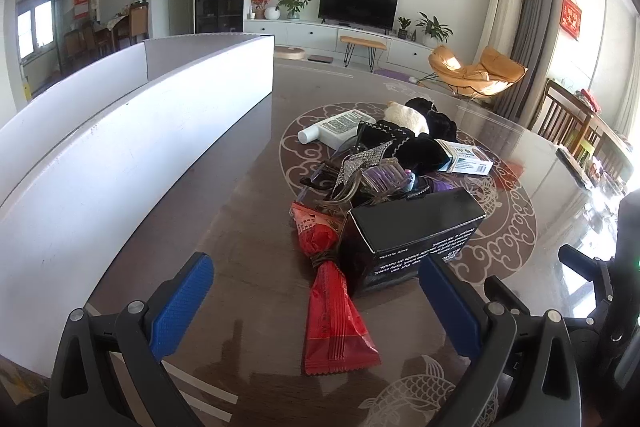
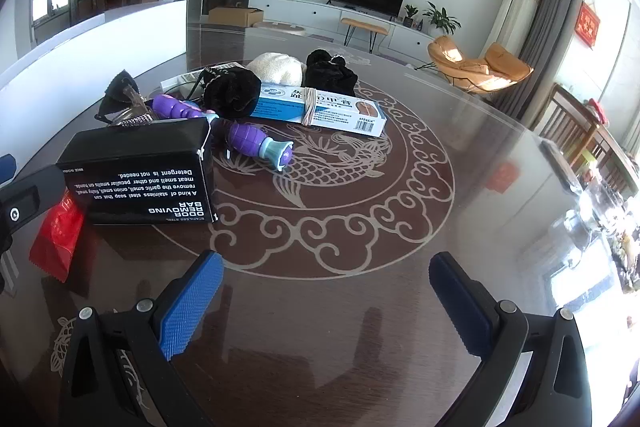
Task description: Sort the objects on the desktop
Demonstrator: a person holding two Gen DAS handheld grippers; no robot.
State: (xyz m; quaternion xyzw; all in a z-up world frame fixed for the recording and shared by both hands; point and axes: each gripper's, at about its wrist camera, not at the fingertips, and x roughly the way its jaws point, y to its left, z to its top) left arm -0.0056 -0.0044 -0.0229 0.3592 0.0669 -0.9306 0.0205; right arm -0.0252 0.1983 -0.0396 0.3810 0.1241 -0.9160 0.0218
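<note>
Two grippers, both spread wide with nothing between the blue ribbed pads, hovering over a glossy dark table (image 2: 500, 155) with a pale dragon-and-cloud pattern.

The clutter pile sits at 12 o'clock from the left gripper (image 1: 316, 291). Closest is a red crinkly snack wrapper (image 1: 334, 311), lying right between its fingers but not gripped. At about 1 o'clock, touching the wrapper, is a black cardboard box (image 2: 140, 171); the right wrist view reads "ODOR REMOVING BAR", "STAINLESS STEEL", upside down. From the right gripper (image 2: 326, 291) that box is at 10 o'clock, well apart.

Behind it: a purple plastic toy with a teal end (image 2: 256, 147), a long blue-white carton (image 2: 320, 109) with a rubber band and "APENZIA" by the barcode, black velvety pouches (image 2: 230, 93), a cream knit thing (image 2: 278, 67), a white bottle (image 1: 336, 127), and a sparkly hair clip (image 1: 362, 161). A white panel-walled bin (image 1: 120, 155) stands at 10 o'clock.
</note>
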